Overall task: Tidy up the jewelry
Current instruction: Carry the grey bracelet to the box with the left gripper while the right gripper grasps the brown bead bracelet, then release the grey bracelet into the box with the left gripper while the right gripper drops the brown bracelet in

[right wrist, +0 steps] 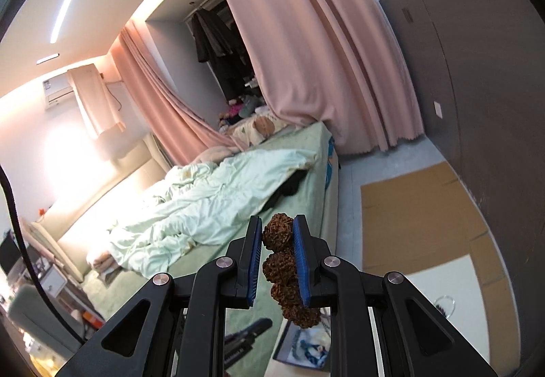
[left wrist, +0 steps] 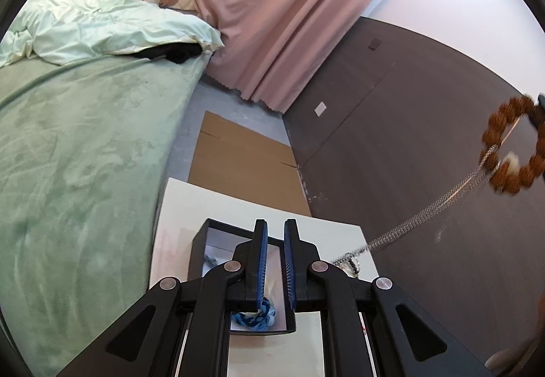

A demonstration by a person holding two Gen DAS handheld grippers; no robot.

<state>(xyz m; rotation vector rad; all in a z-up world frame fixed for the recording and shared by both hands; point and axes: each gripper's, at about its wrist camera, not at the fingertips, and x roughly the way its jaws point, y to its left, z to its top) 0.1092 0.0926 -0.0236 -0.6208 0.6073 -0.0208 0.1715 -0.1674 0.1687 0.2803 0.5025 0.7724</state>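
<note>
In the left wrist view, the left gripper (left wrist: pixel 274 234) hangs over a black box (left wrist: pixel 204 237) that stands on a white table (left wrist: pixel 177 206). Its blue pads are close together with only a narrow gap, and nothing is seen between them, so it is closed on nothing. Under the pads, inside the box, lies a blue braided bracelet (left wrist: pixel 253 317). At the right edge a brown bead bracelet (left wrist: pixel 511 145) hangs in the air, slightly blurred, and a silver chain (left wrist: pixel 425 210) runs from it down to the table, where some small dark beads (left wrist: pixel 354 266) lie. Behind the table there is flat cardboard (left wrist: pixel 238 159) on the floor, a green bed (left wrist: pixel 85 138) at the left and a pink curtain (left wrist: pixel 289 19).

In the right wrist view, the right gripper (right wrist: pixel 277 230) is clamped on the bead bracelet (right wrist: pixel 277 266); the rough brown beads sit between the two pads and more beads hang below them. Low in the picture the box (right wrist: pixel 303 349) is seen on the table (right wrist: pixel 442 285), with the tip of the left gripper (right wrist: pixel 252 329) beside it. Behind are the bed (right wrist: pixel 306 152), the curtain (right wrist: pixel 323 53) and the cardboard (right wrist: pixel 408 206).
</note>
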